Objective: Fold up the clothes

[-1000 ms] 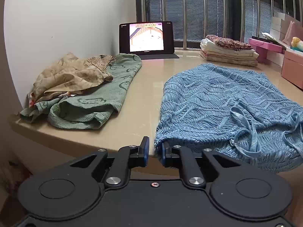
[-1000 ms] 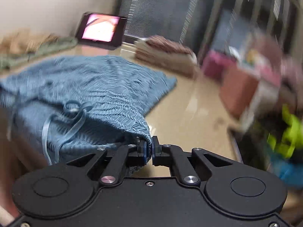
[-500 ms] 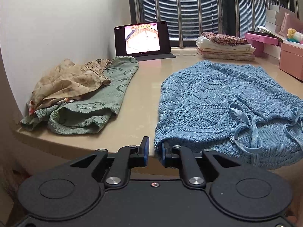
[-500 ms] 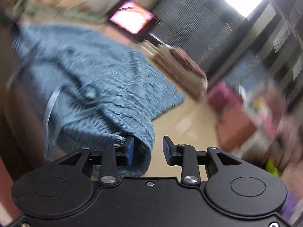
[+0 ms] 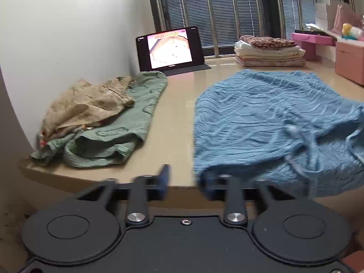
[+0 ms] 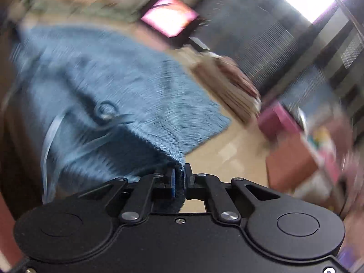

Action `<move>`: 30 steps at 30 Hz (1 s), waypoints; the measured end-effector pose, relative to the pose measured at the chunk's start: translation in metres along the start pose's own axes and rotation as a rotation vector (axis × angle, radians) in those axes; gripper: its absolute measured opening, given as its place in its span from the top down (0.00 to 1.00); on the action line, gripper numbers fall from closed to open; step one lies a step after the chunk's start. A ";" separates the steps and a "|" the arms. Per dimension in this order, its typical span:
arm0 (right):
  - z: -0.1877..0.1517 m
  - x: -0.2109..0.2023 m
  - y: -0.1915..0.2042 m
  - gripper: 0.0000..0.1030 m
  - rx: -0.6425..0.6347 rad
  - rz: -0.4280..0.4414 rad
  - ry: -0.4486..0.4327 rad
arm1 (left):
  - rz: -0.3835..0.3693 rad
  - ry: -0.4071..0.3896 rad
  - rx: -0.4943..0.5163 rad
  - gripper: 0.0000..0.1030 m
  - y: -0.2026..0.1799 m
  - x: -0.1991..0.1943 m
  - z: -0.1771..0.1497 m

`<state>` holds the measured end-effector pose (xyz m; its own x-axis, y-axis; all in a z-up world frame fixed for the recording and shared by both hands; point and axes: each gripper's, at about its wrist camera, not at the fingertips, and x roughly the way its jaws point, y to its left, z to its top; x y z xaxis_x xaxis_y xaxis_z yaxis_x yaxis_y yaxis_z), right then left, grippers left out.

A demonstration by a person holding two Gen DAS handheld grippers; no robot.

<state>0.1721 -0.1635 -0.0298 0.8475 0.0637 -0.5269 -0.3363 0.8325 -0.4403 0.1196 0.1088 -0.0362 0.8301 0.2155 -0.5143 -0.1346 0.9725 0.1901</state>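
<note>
Blue knit garment (image 5: 261, 118) lies spread flat on the beige tabletop (image 5: 177, 104), near hem hanging over the table's front edge, thin blue drawstrings (image 5: 302, 145) looped on its right half. Right gripper (image 6: 180, 177): jaws pressed together, pinching the garment's near right corner, fabric bunched between the blue pads and lifted slightly off the table; that view is heavily motion-blurred. Left gripper (image 5: 185, 179): jaws opening, spread partway, at the garment's near left corner; the left pad (image 5: 165, 176) is clear of cloth, the right finger sits against or under the blurred hem, cannot tell if fabric is still between them, nothing looks pinched. Left of the blue garment, well apart from it: green patterned garment (image 5: 127, 122) crumpled near the table's left edge, tan crumpled garment (image 5: 86, 107) lying on top of it. Behind the blue garment on the left: tablet (image 5: 169, 47) propped upright, screen lit, at the back of the table against the window blinds (image 5: 227, 11). Behind the blue garment, straight back: stack of folded clothes (image 5: 269, 51), dark patterned piece on top. Right of that stack: pink boxes (image 5: 341, 52) with small items on top, too blurred to identify.
</note>
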 end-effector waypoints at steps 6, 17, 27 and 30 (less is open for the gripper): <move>-0.033 -0.015 -0.076 0.94 0.735 0.263 -0.094 | -0.054 0.025 -0.008 0.40 -0.004 -0.010 -0.005; -0.072 0.004 -0.104 0.94 1.205 0.535 -0.145 | -0.093 0.033 -0.133 0.42 -0.010 -0.018 -0.015; -0.088 0.014 -0.109 0.95 1.270 0.523 -0.115 | -0.109 -0.004 -0.049 0.67 -0.020 -0.016 -0.014; -0.082 0.012 -0.107 0.94 1.208 0.499 -0.103 | -0.100 -0.019 0.012 0.87 -0.026 -0.016 -0.013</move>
<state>0.1845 -0.2972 -0.0485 0.7851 0.5030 -0.3614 -0.0888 0.6689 0.7380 0.1024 0.0809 -0.0439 0.8490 0.1152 -0.5157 -0.0441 0.9880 0.1481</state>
